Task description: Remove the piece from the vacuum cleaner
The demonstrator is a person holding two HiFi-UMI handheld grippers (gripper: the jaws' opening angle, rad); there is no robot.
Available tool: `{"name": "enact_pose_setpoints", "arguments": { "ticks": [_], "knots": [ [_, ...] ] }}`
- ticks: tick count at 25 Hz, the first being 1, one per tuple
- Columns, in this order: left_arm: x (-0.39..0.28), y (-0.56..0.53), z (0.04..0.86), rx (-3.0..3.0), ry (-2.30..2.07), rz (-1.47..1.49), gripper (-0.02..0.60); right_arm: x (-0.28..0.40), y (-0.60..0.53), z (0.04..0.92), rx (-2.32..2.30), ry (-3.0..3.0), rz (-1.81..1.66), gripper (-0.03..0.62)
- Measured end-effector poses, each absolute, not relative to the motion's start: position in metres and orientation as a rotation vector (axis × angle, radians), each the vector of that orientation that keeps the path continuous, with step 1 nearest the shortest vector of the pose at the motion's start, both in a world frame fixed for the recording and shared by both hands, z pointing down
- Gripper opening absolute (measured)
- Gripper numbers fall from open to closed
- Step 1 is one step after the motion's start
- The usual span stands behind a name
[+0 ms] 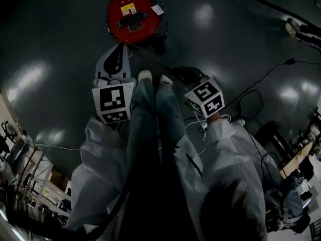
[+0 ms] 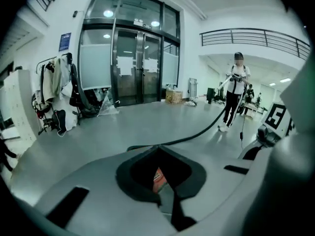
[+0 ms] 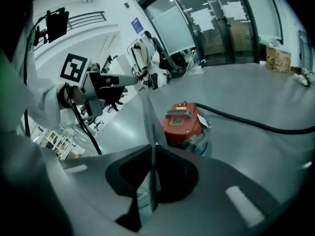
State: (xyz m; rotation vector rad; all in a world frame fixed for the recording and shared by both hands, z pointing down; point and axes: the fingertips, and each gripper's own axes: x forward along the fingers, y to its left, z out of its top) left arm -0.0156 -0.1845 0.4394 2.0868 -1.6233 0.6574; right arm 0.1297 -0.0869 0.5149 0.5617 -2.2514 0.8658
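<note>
Floor (image 1: 60, 44): large, dark and glossy, filling most of the head view. Hazard: it probably gives little grip, so anything pulled may skate rather than stay put. Vacuum cleaner (image 1: 133, 16): red drum standing upright on the floor at upper centre of the head view, ahead of the person's shoes (image 1: 145, 76) and apart from both tools. Hazard: a one-sided tug on the piece would likely drag or tip the drum unless the other tool braces it. Hose (image 3: 256, 122): black, running from the drum toward the right edge of the right gripper view. Hazard: its slack may resist or swing the drum, and a step forward could catch it. Left gripper (image 1: 119, 48): low, just short of the drum, jaws apparently parted and empty, with a sliver of red showing through in its own view. Hazard: it may come down on the wrong feature, as the piece to remove cannot be picked out from here. Right gripper (image 3: 147, 127): held back at centre right of the head view, jaws pressed together on nothing. Hazard: it would only knock the drum unless opened before contact. Handle (image 1: 132, 19): black bar across the lid. Tag (image 1: 157, 9): small, white, at the drum's upper right rim. Hazard: it is easily pinched by mistake.
</note>
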Motion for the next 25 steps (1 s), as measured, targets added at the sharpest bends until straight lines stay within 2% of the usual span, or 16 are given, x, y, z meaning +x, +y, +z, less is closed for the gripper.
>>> {"name": "enact_pose_setpoints", "arguments": {
  "ticks": [7,13,18,25],
  "knots": [
    [-0.022,-0.143,0.264,2.091,-1.738,0.576,0.005,0.101,-0.099,0.315,0.785,-2.43,0.767,0.023],
    [0.005,-0.118,0.152,2.18,-1.846,0.506,0.005,0.12,-0.099,0.185,0.891,-2.609,0.671,0.023],
    [0.011,-0.106,0.105,2.167,-1.923,0.42,0.005,0.125,-0.095,0.124,0.952,-2.685,0.601,0.021],
    [0.028,-0.115,0.083,2.25,-1.908,0.418,0.005,0.127,-0.095,0.099,0.976,-2.713,0.529,0.021]
  ]
}}
